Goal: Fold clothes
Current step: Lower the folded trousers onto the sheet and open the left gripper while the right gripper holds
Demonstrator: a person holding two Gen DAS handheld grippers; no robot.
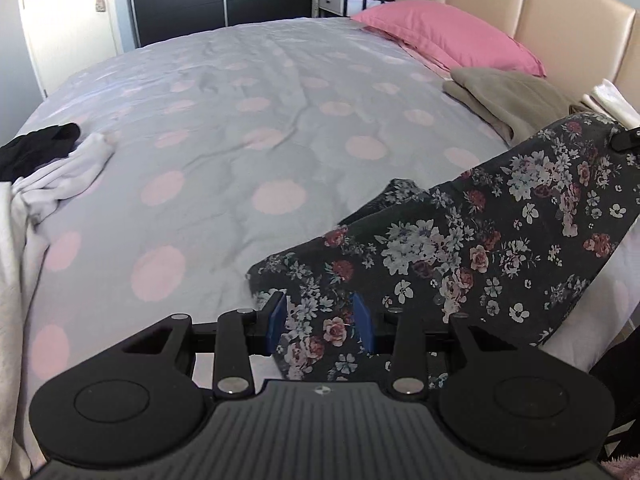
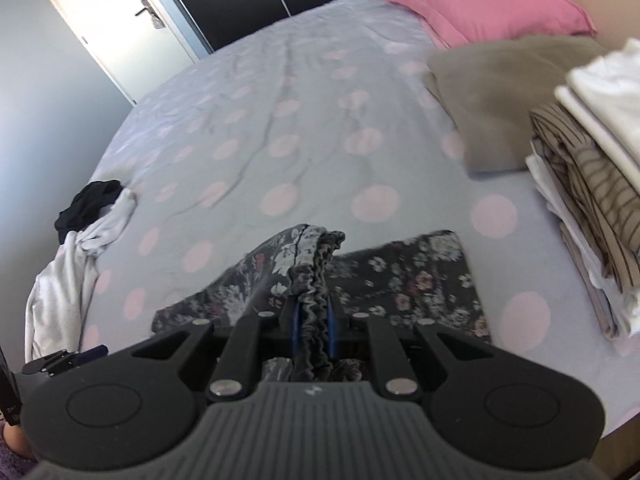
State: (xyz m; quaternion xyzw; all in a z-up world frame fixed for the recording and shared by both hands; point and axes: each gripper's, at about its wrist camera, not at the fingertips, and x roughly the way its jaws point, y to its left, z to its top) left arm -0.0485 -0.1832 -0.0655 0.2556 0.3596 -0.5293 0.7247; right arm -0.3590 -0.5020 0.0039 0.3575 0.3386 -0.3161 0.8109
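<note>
A dark floral garment [image 1: 460, 240] hangs stretched between my two grippers above the near edge of the bed. My left gripper [image 1: 320, 320] has its blue pads around one end of the cloth, jaws partly apart with fabric between them. My right gripper [image 2: 312, 320] is shut on the garment's gathered elastic waistband [image 2: 316, 280]; the rest of the floral garment [image 2: 404, 280] lies on the bed just ahead. The right gripper's tip shows in the left wrist view [image 1: 626, 140] at the far right, at the cloth's upper end.
The bed [image 1: 240, 120] has a grey cover with pink dots. A white garment [image 1: 52, 188] and a black one [image 1: 36, 148] lie at its left edge. A beige folded item [image 2: 492, 100], a stack of folded clothes [image 2: 592, 184] and a pink pillow [image 2: 480, 4] are at the right.
</note>
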